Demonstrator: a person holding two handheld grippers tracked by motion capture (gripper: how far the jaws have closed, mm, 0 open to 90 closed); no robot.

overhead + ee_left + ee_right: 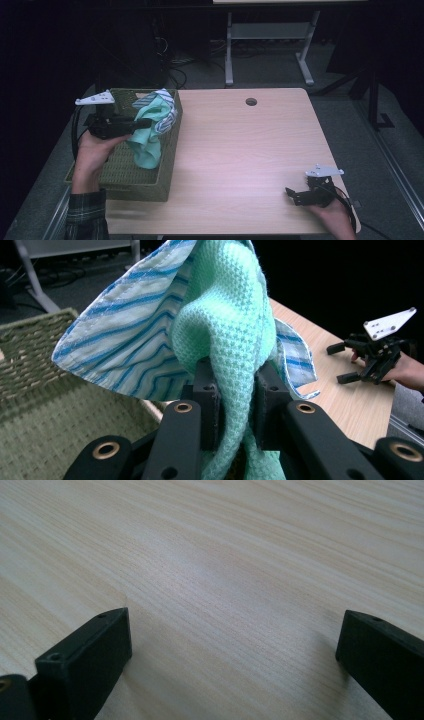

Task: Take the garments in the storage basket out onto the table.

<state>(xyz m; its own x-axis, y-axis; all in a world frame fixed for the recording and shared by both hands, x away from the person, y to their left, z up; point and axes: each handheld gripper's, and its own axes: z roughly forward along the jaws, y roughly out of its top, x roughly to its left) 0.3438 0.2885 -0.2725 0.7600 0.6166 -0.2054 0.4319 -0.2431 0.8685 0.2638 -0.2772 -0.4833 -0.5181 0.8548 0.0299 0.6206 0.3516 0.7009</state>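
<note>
Mint-green waffle-knit cloth [227, 330] pinched between the jaws of the left gripper [235, 405], bunched together with a blue-and-white striped cloth [130, 345] that fans out behind and beside it. Clenched hard on the green fabric, both black pads pressing into the fold from either side; whether the striped cloth is caught in the same grip or merely draped along, hard to tell from this angle. Seen from the high view, left gripper [142, 122] held level above the woven olive-green basket [127, 177] at the table's left edge, green cloth [148, 145] hanging down from the jaws into the basket's open top, striped cloth [162, 105] riding up near the basket's far rim. Left hand [92, 152] wrapped around the gripper's body, plaid sleeve [86, 215] below. Right gripper [295, 195] resting low near the front right corner of the pale wooden table [240, 150], well apart from the basket, jaws spread wide with nothing between them but bare wood grain [225, 595]. Round cable hole [251, 102] near the table's far edge.
</note>
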